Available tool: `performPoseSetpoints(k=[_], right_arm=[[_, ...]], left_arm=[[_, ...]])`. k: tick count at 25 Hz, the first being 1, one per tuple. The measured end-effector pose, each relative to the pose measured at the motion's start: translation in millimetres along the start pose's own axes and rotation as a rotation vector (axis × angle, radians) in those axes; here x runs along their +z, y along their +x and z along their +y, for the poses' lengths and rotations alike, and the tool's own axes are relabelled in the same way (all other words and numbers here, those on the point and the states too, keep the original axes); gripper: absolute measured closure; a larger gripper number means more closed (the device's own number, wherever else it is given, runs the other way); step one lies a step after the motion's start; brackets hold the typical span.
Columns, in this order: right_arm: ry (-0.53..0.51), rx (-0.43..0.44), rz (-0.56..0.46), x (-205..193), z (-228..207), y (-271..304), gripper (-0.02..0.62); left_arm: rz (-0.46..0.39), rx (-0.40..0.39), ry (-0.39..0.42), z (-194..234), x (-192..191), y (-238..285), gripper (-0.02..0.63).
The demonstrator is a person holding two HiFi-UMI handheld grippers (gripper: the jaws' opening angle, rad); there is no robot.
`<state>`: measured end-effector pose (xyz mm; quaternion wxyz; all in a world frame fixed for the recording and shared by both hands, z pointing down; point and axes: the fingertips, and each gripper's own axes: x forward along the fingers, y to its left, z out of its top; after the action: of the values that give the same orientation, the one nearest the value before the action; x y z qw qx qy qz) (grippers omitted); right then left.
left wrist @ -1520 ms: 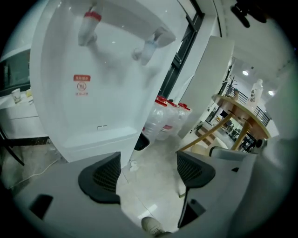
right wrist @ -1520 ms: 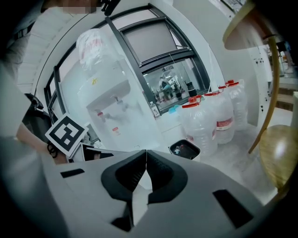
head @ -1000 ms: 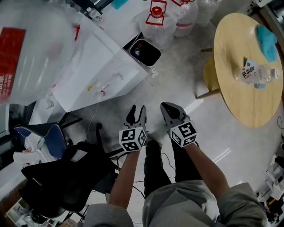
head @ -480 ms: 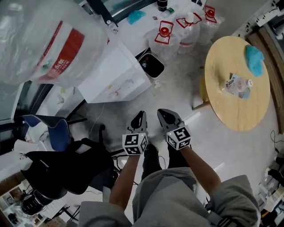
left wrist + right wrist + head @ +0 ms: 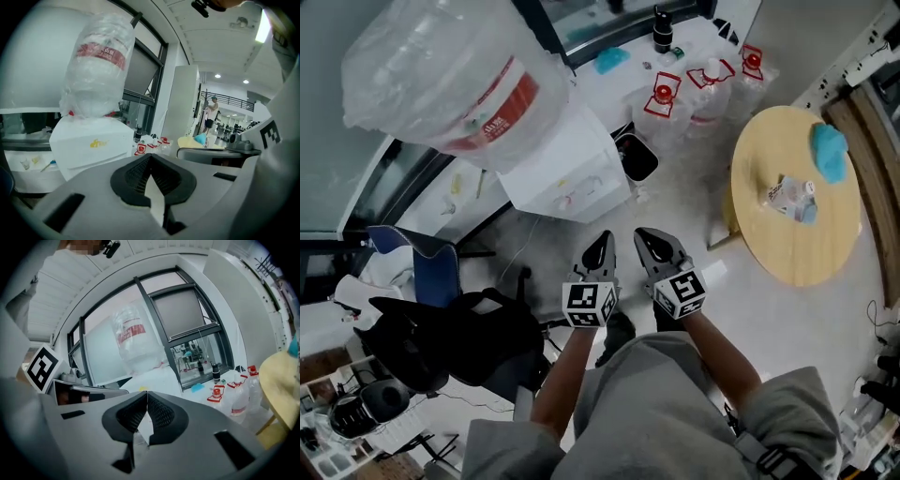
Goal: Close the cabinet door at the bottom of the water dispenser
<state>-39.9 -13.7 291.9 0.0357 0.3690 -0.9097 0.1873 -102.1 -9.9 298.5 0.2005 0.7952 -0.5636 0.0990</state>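
Head view: the tall white water dispenser (image 5: 562,173) stands upright on the floor, a plastic-wrapped clear bottle (image 5: 455,80) on top. Its front faces the left gripper (image 5: 600,244) and right gripper (image 5: 654,241) nearby, and its bottom door is hidden.

Left gripper view: jaws just snapped together, empty. Only here, a distant person (image 5: 212,110).

Right gripper view: jaws together, holding nothing.
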Motion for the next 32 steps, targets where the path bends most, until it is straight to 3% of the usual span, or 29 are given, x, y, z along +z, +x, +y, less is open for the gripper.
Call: performPoseSetpoints(k=[6,12,21,25,32], right_arm=[[-0.042,0.032,-0.071,45,25,-6,0.584],[-0.119,0.066,-0.15,95,55,-11,0.584],[-0.253,0.081,-0.264,158,89,-13,0.586],[-0.308,0.078,-0.287,167,108,-14,0.588],[-0.362,0.089,-0.322,178,128,-14,0.588]], left_arm=[[-0.097,-0.028,0.161,-15,47,-30,0.598],[-0.221,-0.025,0.166,-12,96,-57,0.598],[-0.379,-0.002,0.254,-9,158,-99,0.599],[-0.427,0.007,0.29,-2,172,-119,0.6],[-0.452,0.011,0.283,3,174,-134,0.6]])
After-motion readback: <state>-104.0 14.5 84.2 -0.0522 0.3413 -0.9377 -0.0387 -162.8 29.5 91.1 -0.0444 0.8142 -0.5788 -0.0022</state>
